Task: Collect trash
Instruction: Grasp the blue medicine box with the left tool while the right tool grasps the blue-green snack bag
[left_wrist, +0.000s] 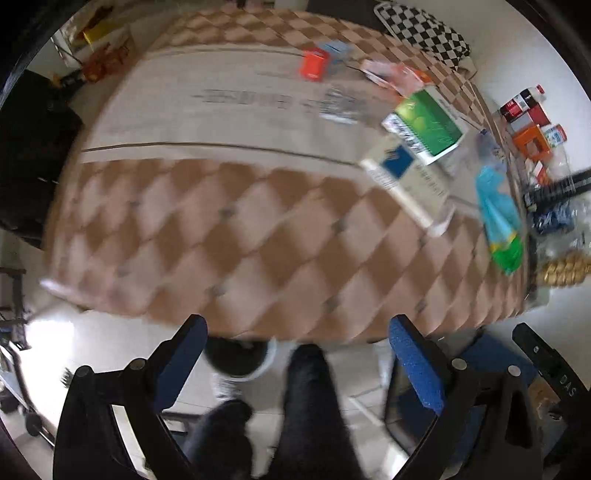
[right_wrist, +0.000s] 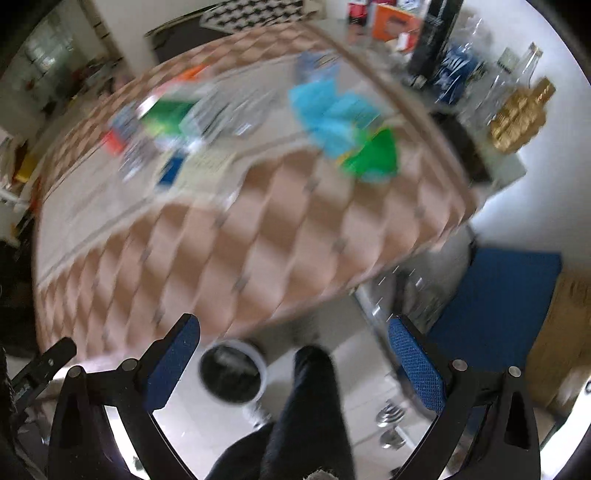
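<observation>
Both views are motion-blurred. Trash lies on a table with a brown diamond-pattern cloth (left_wrist: 240, 240): a green and white box (left_wrist: 428, 123), a white and blue box (left_wrist: 402, 173), a blue and green plastic wrapper (left_wrist: 500, 221), a red carton (left_wrist: 314, 64) and clear crumpled plastic (left_wrist: 341, 105). My left gripper (left_wrist: 299, 343) is open and empty, held off the table's near edge, above the floor. My right gripper (right_wrist: 295, 347) is open and empty, also off the near edge. The wrapper (right_wrist: 343, 122) and the green box (right_wrist: 166, 114) show in the right view. A black bin with a white rim (right_wrist: 232, 373) stands on the floor below.
A blue chair seat (right_wrist: 495, 306) stands right of the table. A gold bottle (right_wrist: 519, 118), glass bottles (right_wrist: 502, 74) and boxes (left_wrist: 532, 140) crowd a side surface at right. The person's dark-clad legs (left_wrist: 314, 406) are below. A checkered cushion (left_wrist: 424, 29) lies beyond the table.
</observation>
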